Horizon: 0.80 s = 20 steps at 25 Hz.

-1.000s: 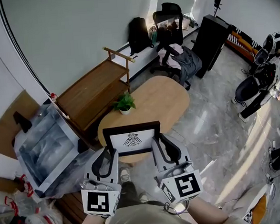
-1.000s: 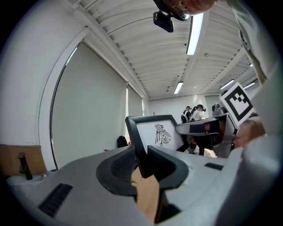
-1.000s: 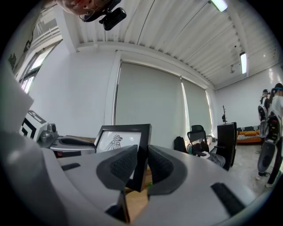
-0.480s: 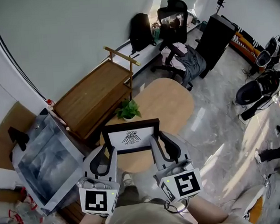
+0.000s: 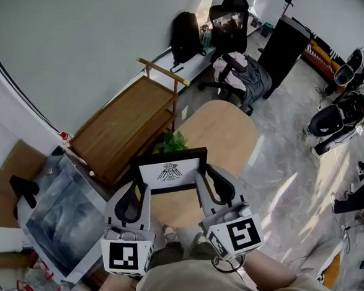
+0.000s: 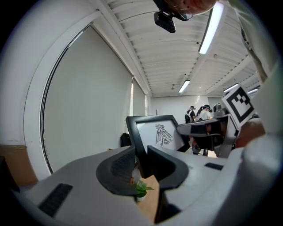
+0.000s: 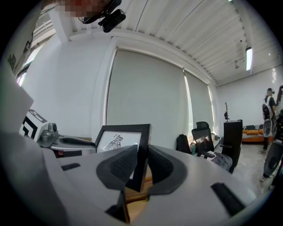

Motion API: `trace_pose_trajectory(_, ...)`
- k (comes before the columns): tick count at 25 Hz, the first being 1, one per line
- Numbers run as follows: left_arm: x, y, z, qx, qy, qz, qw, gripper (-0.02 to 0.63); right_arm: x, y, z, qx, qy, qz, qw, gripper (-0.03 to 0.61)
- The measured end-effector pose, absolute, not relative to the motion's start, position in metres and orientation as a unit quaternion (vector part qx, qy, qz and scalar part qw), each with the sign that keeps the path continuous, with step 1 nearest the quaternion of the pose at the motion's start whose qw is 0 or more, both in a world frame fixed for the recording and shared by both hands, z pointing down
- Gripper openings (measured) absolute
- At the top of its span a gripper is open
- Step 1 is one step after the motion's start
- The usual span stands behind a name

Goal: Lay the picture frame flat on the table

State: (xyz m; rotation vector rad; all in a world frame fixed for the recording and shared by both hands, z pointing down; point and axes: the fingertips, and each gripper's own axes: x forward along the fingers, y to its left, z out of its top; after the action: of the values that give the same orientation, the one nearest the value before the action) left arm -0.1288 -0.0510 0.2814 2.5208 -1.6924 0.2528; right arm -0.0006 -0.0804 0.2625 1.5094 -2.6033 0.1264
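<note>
Two grippers (image 5: 139,191) (image 5: 207,176), picture frame (image 5: 170,171) clamped between

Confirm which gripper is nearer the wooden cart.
Left. The left gripper clamps the picture frame by its left edge, the side facing the wooden cart; right gripper clamps the right edge, beyond the frame.

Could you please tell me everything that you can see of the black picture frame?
The black rectangular picture frame has a plain dark border around a white sheet printed with a dark bird-like emblem. It is in landscape format, stands roughly upright rather than flat, and its printed face is turned towards the person. The left gripper is shut on its left edge and the right gripper on its right edge. It seems to be held clear above the light wooden oval table, with nothing else touching it.
</note>
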Motion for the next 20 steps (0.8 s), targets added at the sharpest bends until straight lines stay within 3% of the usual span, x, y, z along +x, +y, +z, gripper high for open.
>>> trace_pose_trajectory(20,-0.114,-0.107,0.324,0.797,-0.588,0.107,0.088,0.083,0.011,-0.15,0.307,0.454,-0.881,0.082,0.109,0.055)
